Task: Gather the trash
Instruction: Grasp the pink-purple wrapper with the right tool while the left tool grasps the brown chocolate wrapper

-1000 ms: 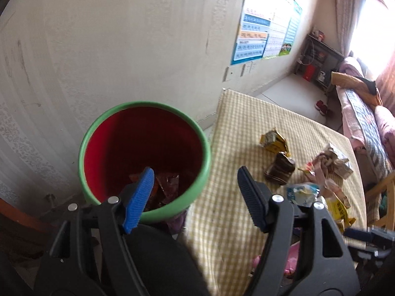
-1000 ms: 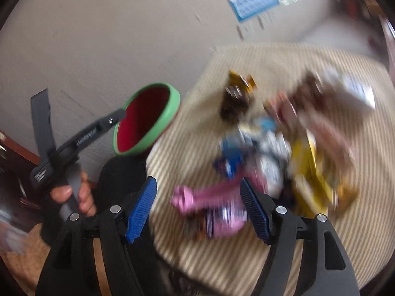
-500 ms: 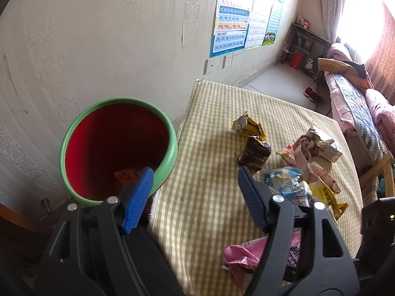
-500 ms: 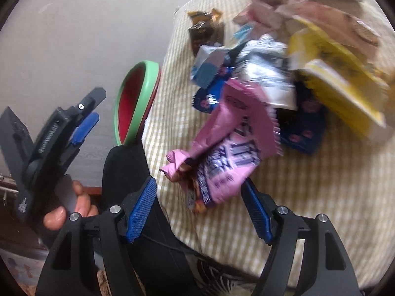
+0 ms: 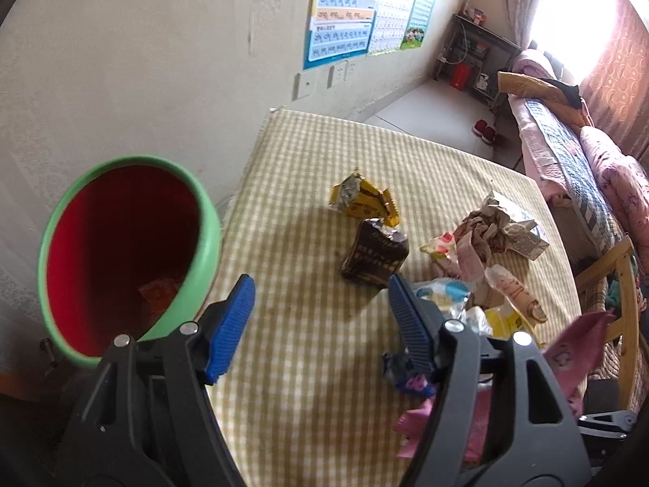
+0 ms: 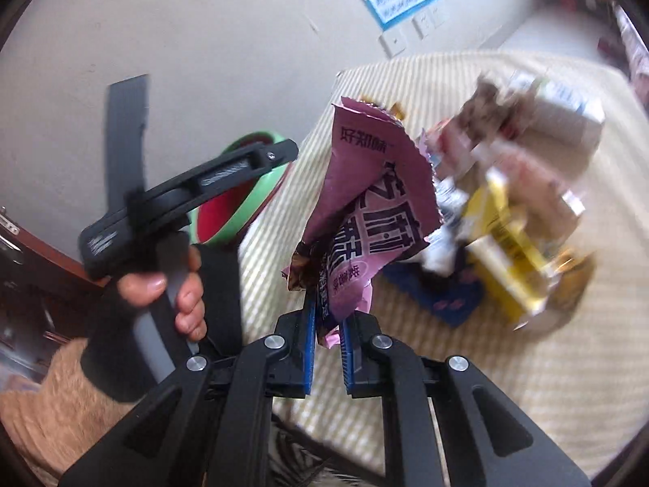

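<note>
The right wrist view smears the wrapper heap (image 6: pixel 511 211) on the checked tablecloth (image 6: pixel 466 385); its yellow and brown packets cannot be told apart by print. The lower end of the pink wrapper (image 6: pixel 365 219) is hidden between the blue pads (image 6: pixel 310 349). The left gripper (image 6: pixel 190 186) covers part of the green-rimmed bin (image 6: pixel 243 207). In the left wrist view, a black finger (image 5: pixel 466 385) covers most of that pink wrapper (image 5: pixel 576 349) and a blue wrapper (image 5: pixel 405 377). The bin's (image 5: pixel 130 243) contents lie in shadow, unreadable. Wall poster (image 5: pixel 344 12) text is too small to read.
</note>
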